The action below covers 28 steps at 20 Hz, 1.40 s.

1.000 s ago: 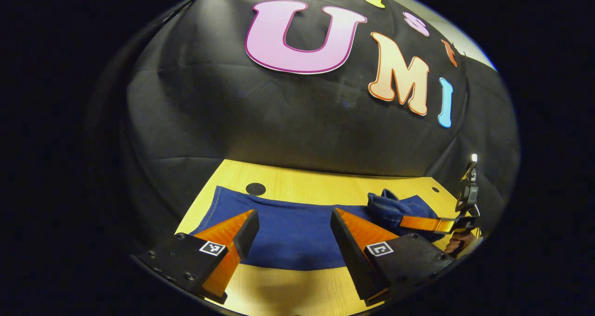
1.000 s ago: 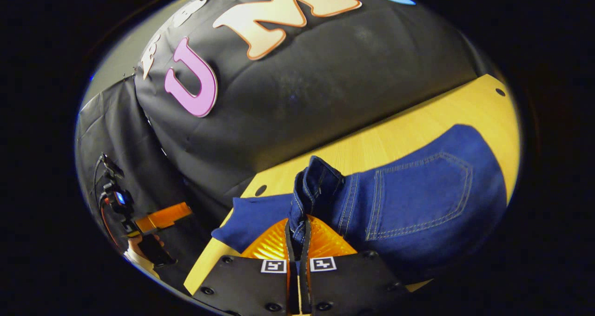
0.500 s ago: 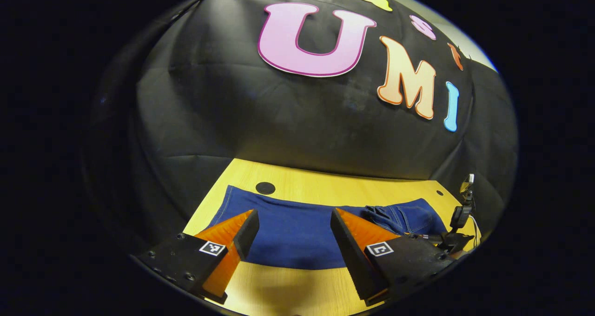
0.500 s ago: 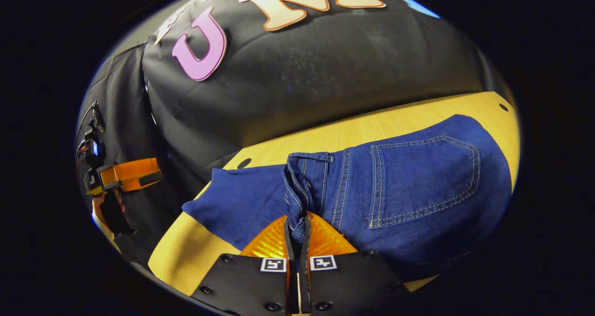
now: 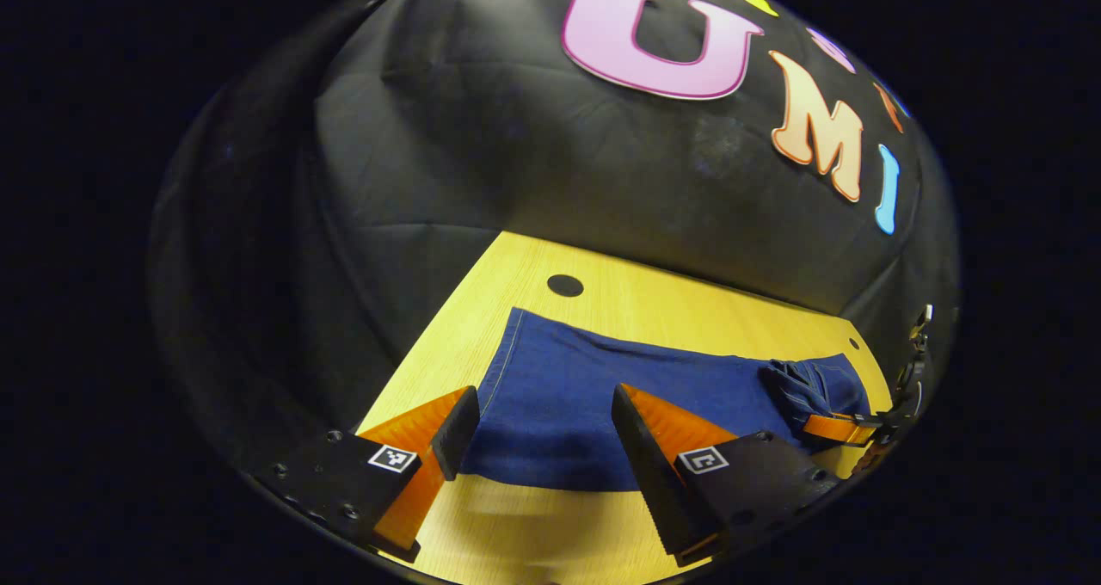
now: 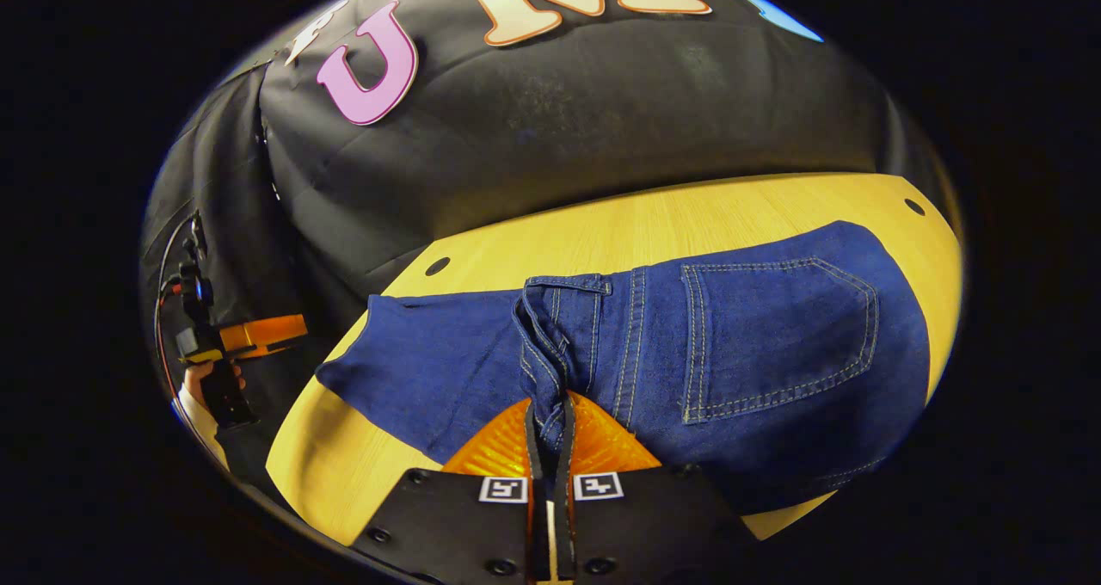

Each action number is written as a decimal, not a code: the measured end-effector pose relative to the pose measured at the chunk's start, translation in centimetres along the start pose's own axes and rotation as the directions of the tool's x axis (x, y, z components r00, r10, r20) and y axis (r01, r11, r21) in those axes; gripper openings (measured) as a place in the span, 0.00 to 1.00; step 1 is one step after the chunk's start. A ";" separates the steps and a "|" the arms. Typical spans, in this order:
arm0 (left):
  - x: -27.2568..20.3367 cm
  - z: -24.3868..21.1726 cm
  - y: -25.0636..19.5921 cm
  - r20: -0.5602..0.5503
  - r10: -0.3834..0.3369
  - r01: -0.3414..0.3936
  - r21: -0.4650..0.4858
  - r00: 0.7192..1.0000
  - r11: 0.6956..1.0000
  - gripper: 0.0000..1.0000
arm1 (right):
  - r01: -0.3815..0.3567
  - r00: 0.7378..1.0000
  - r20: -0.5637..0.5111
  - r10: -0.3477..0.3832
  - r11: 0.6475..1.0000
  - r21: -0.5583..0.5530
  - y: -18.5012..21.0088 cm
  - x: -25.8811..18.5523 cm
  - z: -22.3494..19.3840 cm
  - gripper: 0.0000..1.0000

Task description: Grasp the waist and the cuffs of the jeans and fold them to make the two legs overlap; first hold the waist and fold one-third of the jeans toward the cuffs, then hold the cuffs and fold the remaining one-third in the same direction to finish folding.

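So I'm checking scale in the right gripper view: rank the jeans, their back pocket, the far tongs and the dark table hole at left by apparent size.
1. jeans
2. back pocket
3. far tongs, farther off, so real size unsure
4. table hole

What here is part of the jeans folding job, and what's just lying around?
Job:
jeans
waist
right gripper, shut on the waist
left gripper, open at the leg end

Just there:
table
dark holes in the table

Jeans [image 6: 654,353] lie flat across the table [image 6: 671,215], waist (back pocket [image 6: 774,335] uppermost) rightward, legs leftward.
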<state>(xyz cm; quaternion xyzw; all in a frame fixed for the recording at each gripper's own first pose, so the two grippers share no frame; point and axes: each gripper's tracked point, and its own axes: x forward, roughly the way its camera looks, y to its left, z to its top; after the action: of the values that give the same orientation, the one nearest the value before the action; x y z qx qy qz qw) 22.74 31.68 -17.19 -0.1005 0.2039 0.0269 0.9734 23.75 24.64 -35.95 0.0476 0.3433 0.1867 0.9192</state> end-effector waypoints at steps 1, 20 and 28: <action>0.4 -0.5 0.4 -0.012 0.010 -0.010 -0.006 1.000 1.000 0.95 | -0.002 1.000 -0.010 0.002 1.000 0.019 0.1 -0.2 -0.1 0.10; 3.4 -6.6 3.6 -0.166 0.102 -0.085 0.104 0.981 0.991 0.93 | -0.003 0.982 0.189 -0.027 0.988 0.157 -1.1 -11.0 8.3 0.94; 3.9 -6.1 1.3 -0.071 0.022 -0.024 -0.024 0.997 0.999 0.29 | 0.041 0.983 0.168 -0.079 0.975 0.218 -3.4 -13.1 6.7 0.98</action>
<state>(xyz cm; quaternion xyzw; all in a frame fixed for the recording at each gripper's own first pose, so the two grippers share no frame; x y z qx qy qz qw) 23.81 31.71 -24.43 -0.1111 0.2392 0.0370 0.9639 20.05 16.83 -23.54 0.1522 0.2805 0.1160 0.9406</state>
